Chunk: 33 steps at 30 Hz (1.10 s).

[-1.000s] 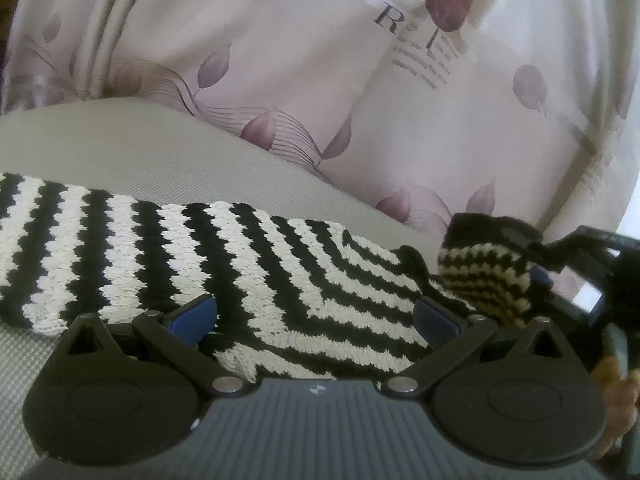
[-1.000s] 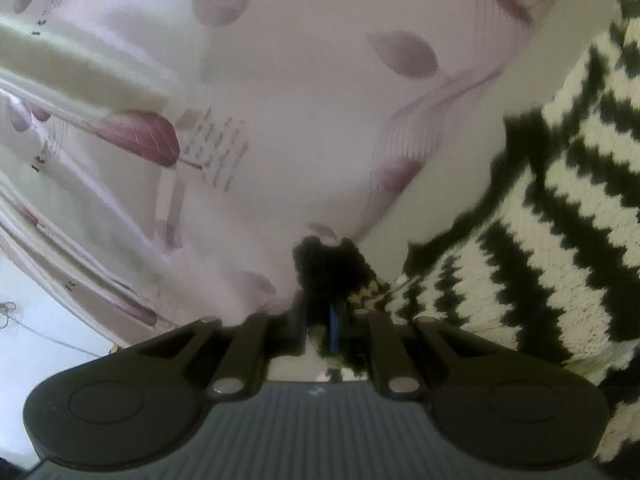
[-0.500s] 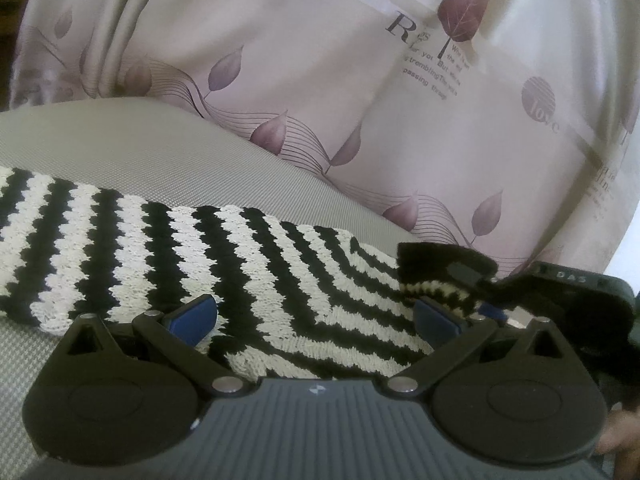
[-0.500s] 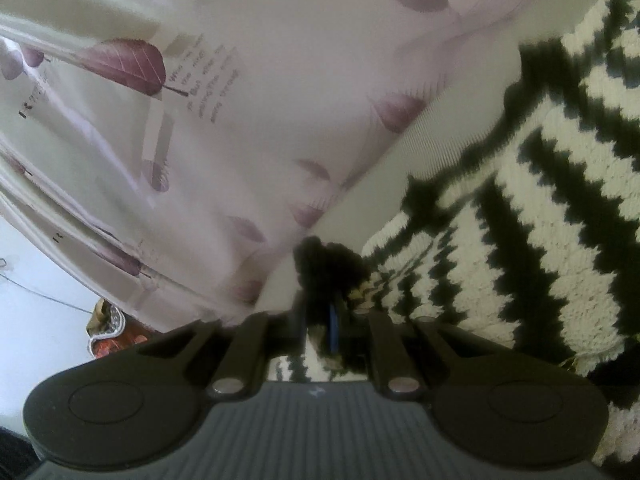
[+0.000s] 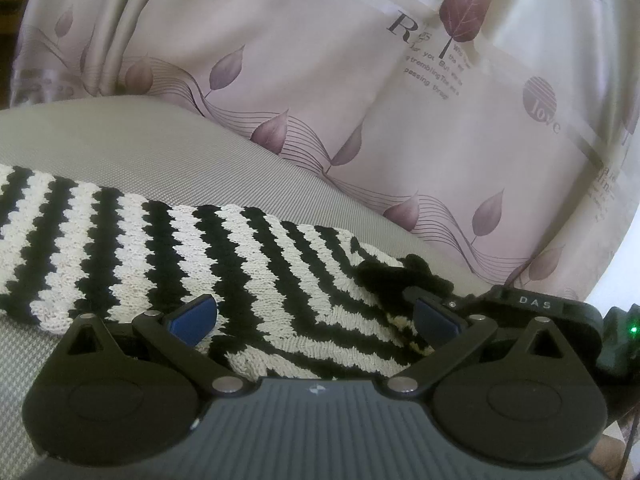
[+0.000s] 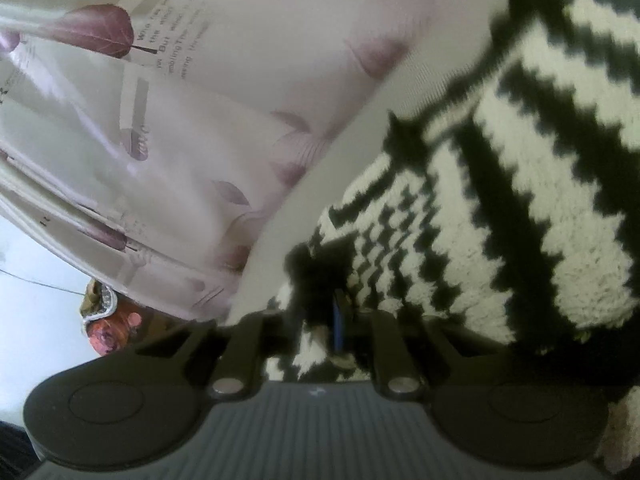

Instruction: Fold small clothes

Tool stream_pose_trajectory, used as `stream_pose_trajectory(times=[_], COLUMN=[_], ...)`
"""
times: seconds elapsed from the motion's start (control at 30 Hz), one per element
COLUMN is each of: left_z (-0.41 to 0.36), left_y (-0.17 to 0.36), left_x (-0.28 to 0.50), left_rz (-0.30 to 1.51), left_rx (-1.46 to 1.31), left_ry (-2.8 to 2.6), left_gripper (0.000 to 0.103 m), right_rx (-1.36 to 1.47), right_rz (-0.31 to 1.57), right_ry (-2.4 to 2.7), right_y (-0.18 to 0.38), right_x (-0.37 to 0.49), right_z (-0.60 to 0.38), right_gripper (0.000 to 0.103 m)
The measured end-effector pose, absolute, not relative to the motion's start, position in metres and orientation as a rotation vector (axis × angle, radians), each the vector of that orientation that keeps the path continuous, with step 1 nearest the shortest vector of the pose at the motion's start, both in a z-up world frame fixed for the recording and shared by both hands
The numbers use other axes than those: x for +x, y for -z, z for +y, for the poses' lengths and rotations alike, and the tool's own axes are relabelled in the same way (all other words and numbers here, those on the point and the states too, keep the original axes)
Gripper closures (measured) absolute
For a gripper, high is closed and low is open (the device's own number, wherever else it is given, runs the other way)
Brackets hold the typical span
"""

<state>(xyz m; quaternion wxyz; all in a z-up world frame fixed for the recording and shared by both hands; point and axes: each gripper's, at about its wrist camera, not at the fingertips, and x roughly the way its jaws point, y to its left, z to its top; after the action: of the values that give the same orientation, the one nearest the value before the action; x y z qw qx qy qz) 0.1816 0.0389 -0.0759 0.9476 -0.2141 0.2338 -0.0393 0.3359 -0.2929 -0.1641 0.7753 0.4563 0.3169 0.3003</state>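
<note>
On the grey cushion [image 5: 120, 148], striped knit's [image 5: 160, 248] lifted corner now lowered flat.

Printed on the far curtain [image 5: 320, 80]: "love" in round logos, a large "R", small lines including "trembling". Embossed on the right gripper [image 5: 536, 308]: "DAS".

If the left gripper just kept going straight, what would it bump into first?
Probably the striped knit garment: the left gripper, jaws wide open, points slightly down at it. The leaf-print curtain lies farther behind; depth is hard to judge.
</note>
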Motion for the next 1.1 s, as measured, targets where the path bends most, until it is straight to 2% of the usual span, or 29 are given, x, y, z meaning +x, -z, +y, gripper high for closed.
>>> stream_pose_trajectory(times=[0.37,0.47,0.57,0.63,0.7,0.73,0.9,1.0,1.1], left_z=[0.040,0.041,0.042,0.042,0.042,0.042,0.042,0.047,0.059], left_y=[0.076,0.077,0.077,0.077,0.076,0.076,0.076,0.075,0.073], left_x=[0.181,0.181,0.180,0.180,0.180,0.179,0.179,0.178,0.169], left_rz=[0.476,0.474,0.475,0.476,0.476,0.476,0.471,0.469,0.490], left_rx=[-0.440,-0.446,-0.452,-0.453,-0.454,-0.456,-0.459,-0.481,-0.550], left_ry=[0.078,0.074,0.069,0.066,0.063,0.062,0.062,0.074,0.099], left_gripper=[0.000,0.000,0.000,0.000,0.000,0.000,0.000,0.001,0.007], right_rx=[0.948,0.916,0.855,0.802,0.751,0.737,0.895,0.846,0.717], right_rz=[0.681,0.680,0.666,0.645,0.624,0.614,0.549,0.515,0.497], right_ry=[-0.659,-0.664,-0.669,-0.693,-0.712,-0.709,-0.720,-0.701,-0.658], right_y=[0.163,0.159,0.152,0.146,0.139,0.135,0.129,0.115,0.102], right_x=[0.333,0.333,0.330,0.326,0.322,0.319,0.305,0.282,0.252], right_z=[-0.290,-0.286,-0.279,-0.272,-0.265,-0.263,-0.288,-0.310,-0.329], right_gripper=[0.088,0.083,0.072,0.050,0.033,0.028,0.027,0.026,0.026])
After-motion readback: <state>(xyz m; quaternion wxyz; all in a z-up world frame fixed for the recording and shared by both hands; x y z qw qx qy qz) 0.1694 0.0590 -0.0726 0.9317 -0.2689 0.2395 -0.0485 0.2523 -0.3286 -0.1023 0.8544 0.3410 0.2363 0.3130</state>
